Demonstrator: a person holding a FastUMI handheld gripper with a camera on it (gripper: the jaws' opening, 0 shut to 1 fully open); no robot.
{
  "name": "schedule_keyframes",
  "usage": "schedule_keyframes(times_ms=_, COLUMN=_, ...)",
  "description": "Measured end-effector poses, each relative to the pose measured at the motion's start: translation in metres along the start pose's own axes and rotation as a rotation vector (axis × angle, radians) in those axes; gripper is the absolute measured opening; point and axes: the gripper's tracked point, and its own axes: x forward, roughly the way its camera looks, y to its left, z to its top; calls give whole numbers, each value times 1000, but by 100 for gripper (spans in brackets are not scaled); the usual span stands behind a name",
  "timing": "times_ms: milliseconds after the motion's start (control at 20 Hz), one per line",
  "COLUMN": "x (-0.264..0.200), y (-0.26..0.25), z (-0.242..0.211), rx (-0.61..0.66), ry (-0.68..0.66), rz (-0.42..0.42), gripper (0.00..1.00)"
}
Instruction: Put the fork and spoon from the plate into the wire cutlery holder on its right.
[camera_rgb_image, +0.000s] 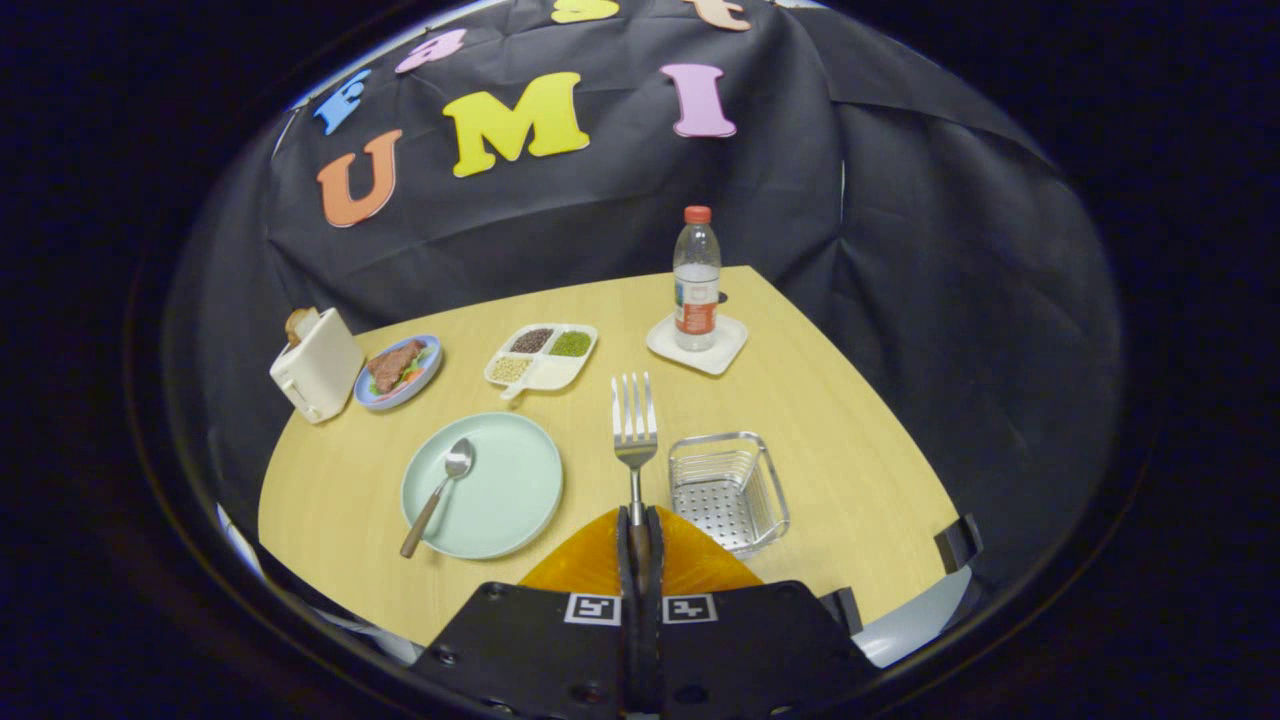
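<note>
Clamped between the gripper's (638, 535) two fingers, which are closed almost together on its handle, a silver metal fork (634, 430) points forward with its tines away from the camera. It is held above the pale wooden table (820, 420), between the round mint-green plate (500, 500) on one side and the small rectangular wire cutlery holder (728, 490) with a perforated base on the other. Both fingers press the handle low down, near its end, so most of the fork stands free ahead of them.

My judgement is that the fork is light, stiff and smooth; a thin metal handle can pivot or slide in a narrow grip, so holding it squarely across the flat of the handle matters. Lowering it into the holder tines-up or handle-first should need only a short move sideways.

A silver metal spoon with a darker handle (440, 492) lies on the plate, bowl toward the middle and handle reaching over the near rim. It looks equally light and slippery, and the overhanging handle seems the easiest place to take it.

Farther off stand a white divided dish of beans and grains (541, 355), a clear plastic bottle with a red cap (696, 280) on a white square coaster (698, 345), a blue plate of food (400, 370) and a white toaster (318, 365).
</note>
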Motion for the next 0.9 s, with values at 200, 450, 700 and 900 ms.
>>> schedule_keyframes(times_ms=200, x=-2, y=-26, z=-6, rx=25, ry=9, rz=-10, gripper=0)
schedule_keyframes(times_ms=450, x=-6, y=-43, z=-17, rx=70, ry=29, rz=-5, gripper=1)
schedule_keyframes(times_ms=700, x=-12, y=-44, z=-16, rx=43, ry=5, rz=3, gripper=4)
schedule_keyframes(times_ms=900, x=-19, y=-41, z=-4, rx=53, ry=-45, rz=13, gripper=8)
